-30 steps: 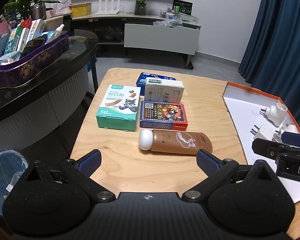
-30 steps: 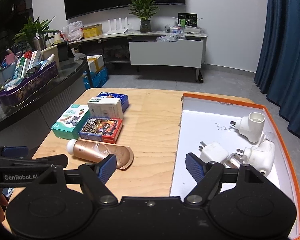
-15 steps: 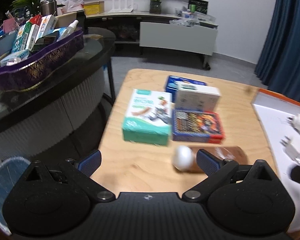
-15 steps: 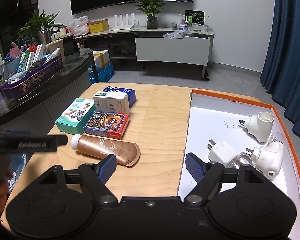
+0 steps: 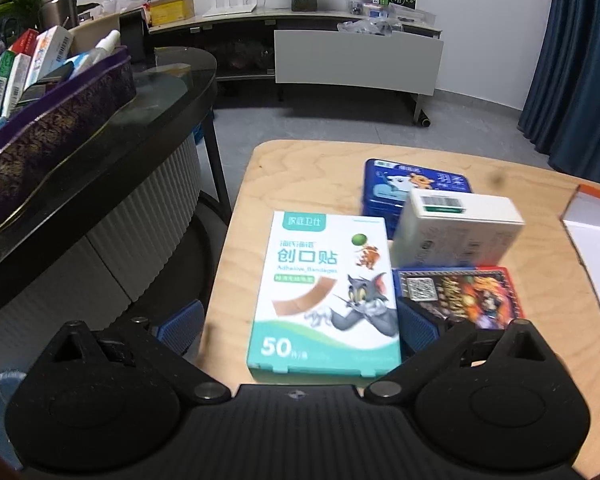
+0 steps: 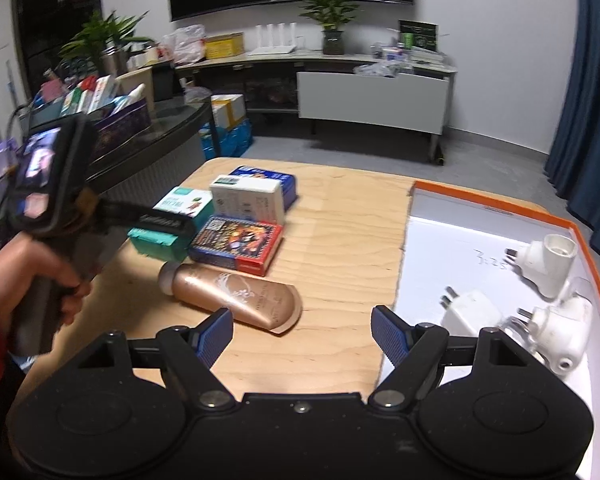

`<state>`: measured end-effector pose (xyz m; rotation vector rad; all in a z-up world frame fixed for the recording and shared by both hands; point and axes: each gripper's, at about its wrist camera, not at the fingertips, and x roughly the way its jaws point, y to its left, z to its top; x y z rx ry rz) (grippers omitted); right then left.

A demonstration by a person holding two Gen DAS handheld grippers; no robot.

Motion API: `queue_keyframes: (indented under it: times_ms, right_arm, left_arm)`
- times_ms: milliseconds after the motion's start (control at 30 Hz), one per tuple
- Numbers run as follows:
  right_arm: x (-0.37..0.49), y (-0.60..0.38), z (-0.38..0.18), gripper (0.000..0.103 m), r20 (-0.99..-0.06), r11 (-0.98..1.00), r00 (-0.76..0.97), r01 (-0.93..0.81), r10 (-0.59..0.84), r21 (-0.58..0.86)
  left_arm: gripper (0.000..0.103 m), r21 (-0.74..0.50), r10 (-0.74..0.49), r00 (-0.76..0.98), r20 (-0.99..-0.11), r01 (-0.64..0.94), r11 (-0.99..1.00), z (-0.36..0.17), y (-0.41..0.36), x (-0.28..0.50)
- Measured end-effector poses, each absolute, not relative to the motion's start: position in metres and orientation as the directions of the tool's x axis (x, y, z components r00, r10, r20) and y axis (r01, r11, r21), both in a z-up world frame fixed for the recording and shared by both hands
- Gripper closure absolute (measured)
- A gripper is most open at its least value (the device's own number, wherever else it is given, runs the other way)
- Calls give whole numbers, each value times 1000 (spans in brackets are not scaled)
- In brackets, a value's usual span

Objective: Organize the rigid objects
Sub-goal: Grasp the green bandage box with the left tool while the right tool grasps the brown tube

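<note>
L wrist view: gripper body hides near edge of bandage box [image 5: 324, 292] and part of the red-blue card box [image 5: 460, 294]; white tray [image 5: 592, 232] cut off at R edge; white carton [image 5: 458, 228] blurred. R wrist view: left gripper [image 6: 162, 222] covers bandage box top; small print on brown bottle [image 6: 236, 294] unreadable.

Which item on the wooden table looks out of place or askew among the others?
The brown-gold squeeze bottle lies on its side, angled across the light wooden table, while the boxes beside it, like the red-edged picture box, sit flat in a tidy cluster. Nothing looks spilled or damaged.
</note>
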<state>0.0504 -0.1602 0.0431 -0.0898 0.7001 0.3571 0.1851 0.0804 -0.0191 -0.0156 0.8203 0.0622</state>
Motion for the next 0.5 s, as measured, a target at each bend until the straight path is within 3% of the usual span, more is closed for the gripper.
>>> queue_keyframes:
  times_ms: [167,200,267,500]
  right_arm:
    - [60,-142,38,13,-648,873,663,-487,375,8]
    - [61,-137,37,13,-645,854,655,-520,395,-5]
    - [68,-125,36,13,-655,805,623,-592,427,-38]
    - [104,-81,20,14,-728,643,483,-762,486,-76]
  left_arm:
    - [13,11,23,676,-736,-22,1000,-27,81,194]
    - [23,24,15,687,-726,4,1000,-27,77,194]
    - [32,26,-5,694,-720,34,999,-24,74,194]
    - [32,-44,-34,702,-711,3,999,-18,90,174]
